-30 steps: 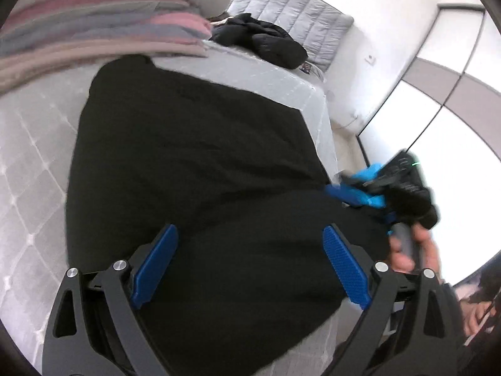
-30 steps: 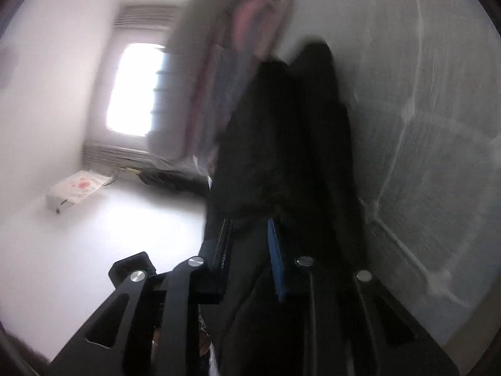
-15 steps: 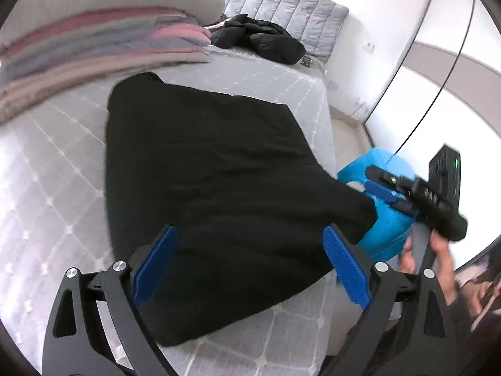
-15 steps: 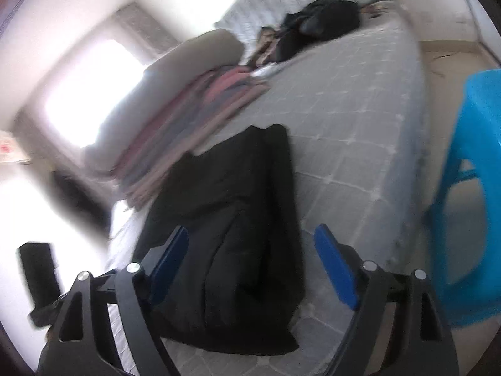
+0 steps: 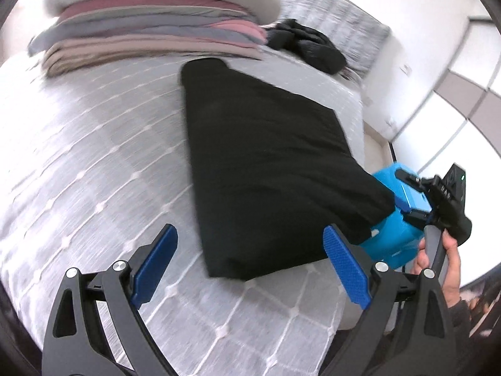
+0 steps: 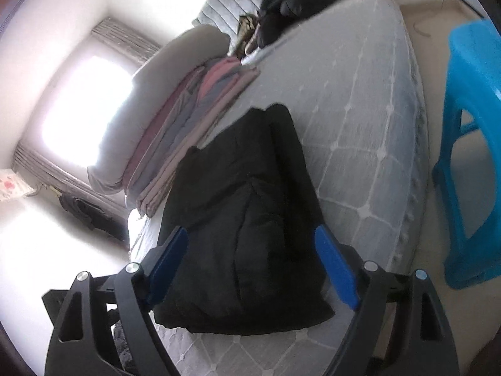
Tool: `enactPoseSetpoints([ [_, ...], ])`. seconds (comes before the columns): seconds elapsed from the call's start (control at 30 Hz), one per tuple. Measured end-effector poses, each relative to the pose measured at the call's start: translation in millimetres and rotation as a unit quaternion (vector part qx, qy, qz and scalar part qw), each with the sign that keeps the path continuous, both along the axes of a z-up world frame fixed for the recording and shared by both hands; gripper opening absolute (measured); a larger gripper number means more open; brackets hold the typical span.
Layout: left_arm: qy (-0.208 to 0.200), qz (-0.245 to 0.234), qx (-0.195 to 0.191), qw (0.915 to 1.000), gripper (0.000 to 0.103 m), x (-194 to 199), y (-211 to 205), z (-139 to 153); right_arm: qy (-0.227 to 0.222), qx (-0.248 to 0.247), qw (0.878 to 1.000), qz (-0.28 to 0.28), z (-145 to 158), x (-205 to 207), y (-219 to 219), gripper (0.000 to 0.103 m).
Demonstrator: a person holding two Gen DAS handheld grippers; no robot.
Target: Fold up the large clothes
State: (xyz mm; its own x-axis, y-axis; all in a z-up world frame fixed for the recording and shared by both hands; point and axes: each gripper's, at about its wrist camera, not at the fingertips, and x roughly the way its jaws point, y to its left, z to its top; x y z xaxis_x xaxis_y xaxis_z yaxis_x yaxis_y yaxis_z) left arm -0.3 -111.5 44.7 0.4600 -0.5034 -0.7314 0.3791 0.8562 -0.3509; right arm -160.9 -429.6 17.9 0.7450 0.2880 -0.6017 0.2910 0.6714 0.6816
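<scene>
Folded black garment (image 6: 244, 219) lies flat on the bed (image 6: 360, 109), at 12 o'clock from the right tool (image 6: 252, 266). Left tool (image 5: 250, 269) has it at 1 o'clock. Both tools spread, pinching nothing; the right's jaws have just been opening.

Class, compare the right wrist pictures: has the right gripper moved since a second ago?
Yes. The right gripper, its jaws having just opened off the black garment, has pulled back from it; the bed shows far more widely.

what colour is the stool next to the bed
Bright blue stool, clearest in the right wrist view.
</scene>
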Motion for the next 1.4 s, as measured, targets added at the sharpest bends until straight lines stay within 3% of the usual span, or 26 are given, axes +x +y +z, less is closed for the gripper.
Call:
enactPoseSetpoints([
  [0.17, 0.016, 0.029, -0.005, 0.9995, 0.090, 0.3, 34.6, -9.1, 0.029, 0.030, 0.998, 0.043, -18.1, 15.1, 16.8, 0.082],
  [0.27, 0.021, 0.035, -0.004, 0.9992, 0.090, 1.1, 46.1, -13.7, -0.009, 0.068, 0.992, 0.102, -10.1, 11.0, 36.0, 0.082],
  [0.33, 0.024, 0.038, -0.003, 0.9990, 0.090, 2.5, 48.7, -14.7, 0.015, 0.045, 0.992, 0.120, -10.3, 10.3, 42.0, 0.082],
  [0.4, 0.029, 0.038, -0.004, 0.9988, 0.090, 4.1, 47.2, -16.4, 0.061, 0.015, 0.993, 0.097, -22.8, 10.3, 35.2, 0.081],
  [0.5, 0.029, 0.031, -0.009, 0.9990, 0.090, 1.7, 40.3, -15.5, 0.044, 0.042, 0.997, 0.052, -29.4, -2.2, 19.2, 0.081],
  [0.57, 0.028, 0.021, -0.003, 0.9994, 0.090, -0.3, 31.8, -16.2, 0.034, 0.013, 0.999, 0.037, -22.3, -9.0, 21.6, 0.081],
  [0.67, 0.021, 0.007, 0.008, 0.9997, 0.090, -4.3, 18.7, -16.1, 0.027, -0.079, 0.996, 0.015, -2.2, -21.0, 39.8, 0.081],
  [0.8, 0.013, -0.002, 0.015, 0.9998, 0.090, -8.8, 8.6, -15.2, 0.004, -0.144, 0.990, -0.008, 18.0, -37.8, 57.9, 0.089],
  [1.1, 0.021, 0.013, 0.013, 0.9996, 0.090, -6.1, 16.2, -18.4, 0.033, -0.084, 0.996, -0.016, -8.7, -43.0, 34.2, 0.090],
  [1.23, 0.051, 0.034, -0.017, 0.9980, 0.090, 7.5, 29.0, -28.7, 0.040, -0.053, 0.998, -0.012, -19.3, -40.4, 27.0, 0.090],
  [1.4, 0.106, 0.065, -0.077, 0.9893, 0.090, 40.5, 42.3, -51.9, 0.053, -0.016, 0.998, -0.006, -31.0, -23.9, 17.9, 0.090],
])
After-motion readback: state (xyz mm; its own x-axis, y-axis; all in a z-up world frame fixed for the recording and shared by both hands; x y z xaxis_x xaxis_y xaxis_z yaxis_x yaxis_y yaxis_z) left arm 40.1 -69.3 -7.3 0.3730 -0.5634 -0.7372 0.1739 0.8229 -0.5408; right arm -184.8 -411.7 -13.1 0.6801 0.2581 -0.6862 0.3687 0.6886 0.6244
